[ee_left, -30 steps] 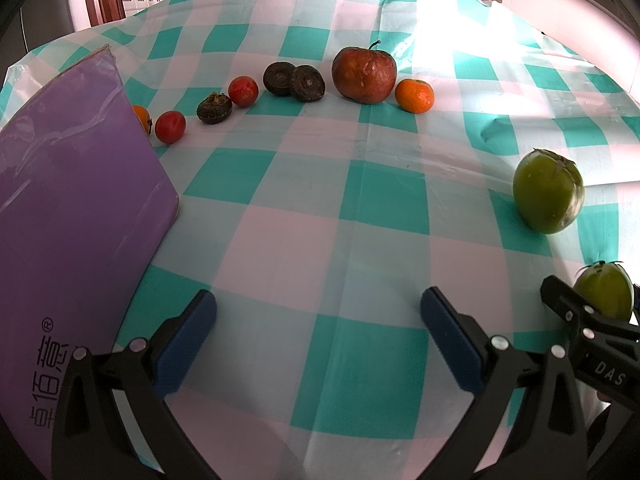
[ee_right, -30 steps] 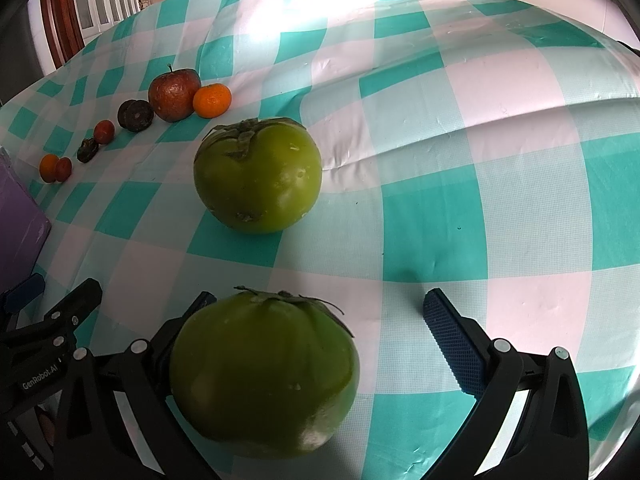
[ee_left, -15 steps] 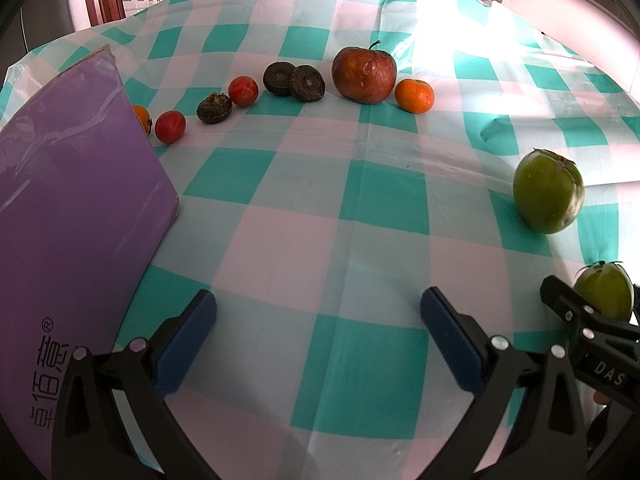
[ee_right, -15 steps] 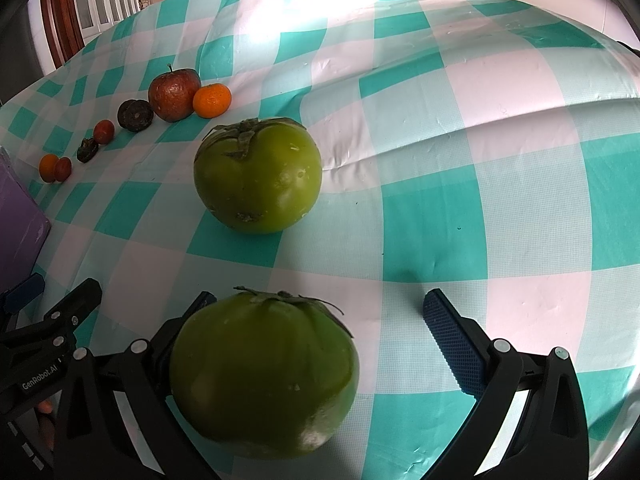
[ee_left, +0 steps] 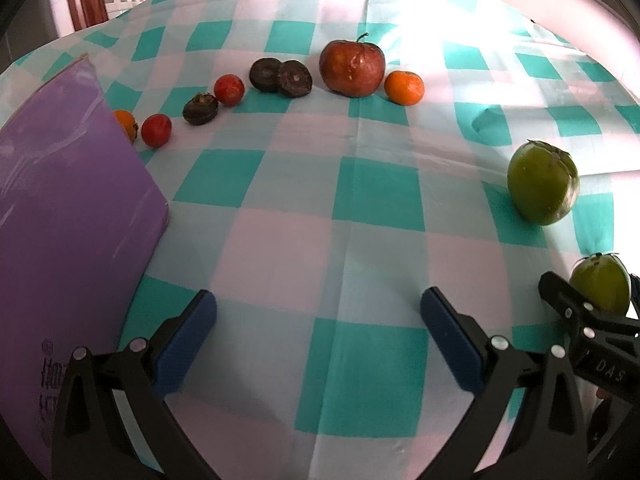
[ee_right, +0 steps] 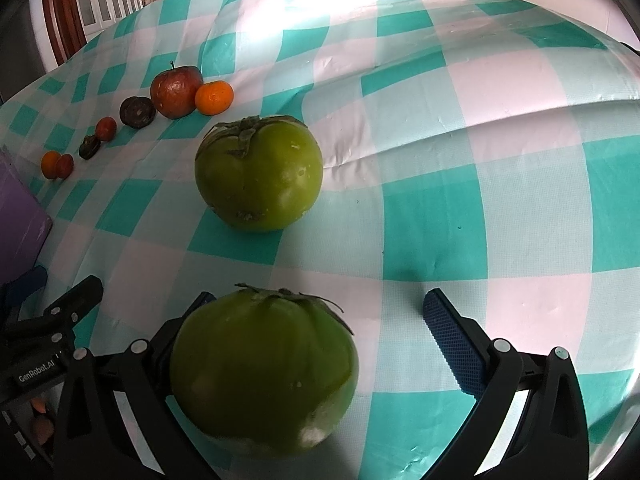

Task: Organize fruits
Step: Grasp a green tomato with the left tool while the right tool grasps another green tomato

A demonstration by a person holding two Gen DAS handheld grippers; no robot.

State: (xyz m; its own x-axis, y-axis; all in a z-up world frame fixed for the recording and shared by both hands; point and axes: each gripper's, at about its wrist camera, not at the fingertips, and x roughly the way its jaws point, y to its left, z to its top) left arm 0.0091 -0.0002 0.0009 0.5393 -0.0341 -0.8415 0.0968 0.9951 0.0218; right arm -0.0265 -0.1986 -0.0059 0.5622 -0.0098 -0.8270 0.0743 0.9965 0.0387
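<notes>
Checked teal-and-white tablecloth, fruit laid in a curving row. Landmark: red apple.

Row beside the apple: orange mandarin touching it on the near side; on the other side dark round fruit, then small red tomato, another dark fruit, and a red-and-orange pair at the far end from the apple, next to the purple board.

Two green persimmons off the row, well apart from the apple. Far persimmon between the apple and the right gripper. Near persimmon inside the right gripper.

Right gripper: spread wide. Left pad against or just beside the fruit; contact hidden, cannot tell. Right pad well clear, bare cloth between. Nothing clamped yet.

Left gripper: spread wide, empty, over bare cloth, well short of the apple.

Step in hand, by judgement: grasp near persimmon, carry toward the row.

Doing it well:
- Shift sideways first so the fruit sits midway between the pads; closing as is would likely shove it along the cloth.
- Close slowly, pads across the widest girth, below the leafy calyx.
- Squeeze lightly; smooth, rounded skin, probably prone to slipping or bruising.
- Lift straight up before travelling, clear of the far persimmon.
- Set down near the mandarin, not touching, to avoid rolling it.
</notes>
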